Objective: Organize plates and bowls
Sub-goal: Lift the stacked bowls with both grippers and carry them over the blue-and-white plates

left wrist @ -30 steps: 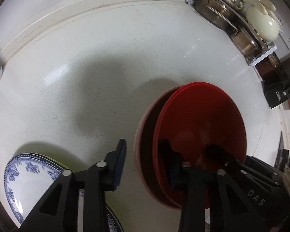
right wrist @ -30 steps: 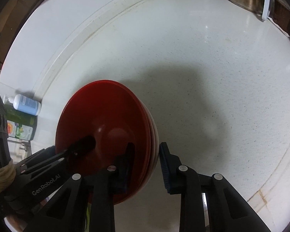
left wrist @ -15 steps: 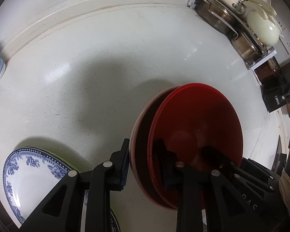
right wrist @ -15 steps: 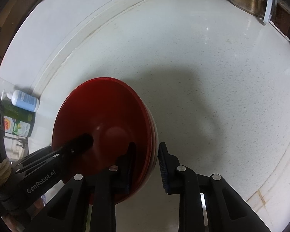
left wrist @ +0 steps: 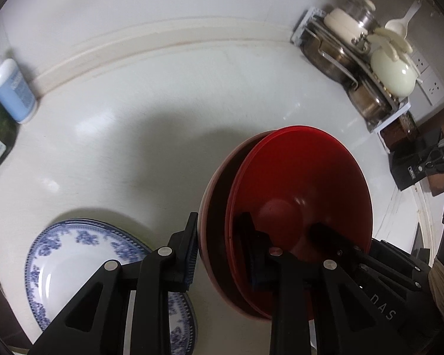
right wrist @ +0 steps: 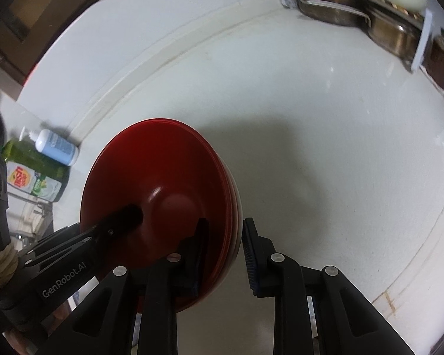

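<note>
A stack of red bowls [left wrist: 299, 189] is held above the white counter, also seen in the right wrist view [right wrist: 159, 183]. My left gripper [left wrist: 222, 251] is shut on the stack's near left rim, one finger outside and one inside. My right gripper [right wrist: 225, 251] is shut on the stack's opposite rim, likewise one finger inside and one outside. Each gripper's inner finger shows inside the bowl in the other's view. A blue-patterned white plate [left wrist: 71, 260] lies on the counter at lower left, below my left gripper.
A rack of steel pots and a cream lid [left wrist: 370, 68] stands at the back right, also seen in the right wrist view [right wrist: 370, 9]. A blue-white pump bottle [left wrist: 10, 88] and a green bottle [right wrist: 35, 174] stand at the left by the wall. A black knife block [left wrist: 420, 159] is at the right.
Both grippers closed onto the rims of the red bowl stack and lifted it; the counter, bottles and rack now appear farther away and more of them shows.
</note>
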`<state>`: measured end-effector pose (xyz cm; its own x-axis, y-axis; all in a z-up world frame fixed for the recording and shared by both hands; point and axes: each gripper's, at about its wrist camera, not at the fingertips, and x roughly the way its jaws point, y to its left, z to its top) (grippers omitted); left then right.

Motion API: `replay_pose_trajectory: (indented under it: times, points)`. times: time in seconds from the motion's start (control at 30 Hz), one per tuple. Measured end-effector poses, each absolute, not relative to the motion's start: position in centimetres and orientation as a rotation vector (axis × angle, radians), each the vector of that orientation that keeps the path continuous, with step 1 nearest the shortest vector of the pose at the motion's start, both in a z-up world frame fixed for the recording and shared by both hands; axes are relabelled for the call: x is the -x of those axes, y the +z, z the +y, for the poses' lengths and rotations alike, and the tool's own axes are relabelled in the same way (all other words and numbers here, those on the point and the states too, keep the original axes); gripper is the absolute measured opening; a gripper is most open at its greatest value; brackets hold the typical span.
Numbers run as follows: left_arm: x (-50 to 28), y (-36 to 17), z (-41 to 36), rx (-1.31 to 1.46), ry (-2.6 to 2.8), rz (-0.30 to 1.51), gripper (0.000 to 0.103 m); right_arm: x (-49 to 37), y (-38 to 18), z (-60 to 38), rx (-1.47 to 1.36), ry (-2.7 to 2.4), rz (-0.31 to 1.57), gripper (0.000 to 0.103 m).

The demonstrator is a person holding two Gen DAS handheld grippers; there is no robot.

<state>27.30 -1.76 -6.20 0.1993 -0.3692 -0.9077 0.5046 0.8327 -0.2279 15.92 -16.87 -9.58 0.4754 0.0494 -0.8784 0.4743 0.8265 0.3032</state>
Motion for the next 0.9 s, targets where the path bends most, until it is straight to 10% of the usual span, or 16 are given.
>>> replay_pose_trajectory:
  times: [0.9]
  points:
    - [-26.8, -3.3, 13.8, 0.097, -0.338, 1.163, 0.027, -19.9, -4.3, -4.7, -0.336, 0.029, 1.035, 0.025]
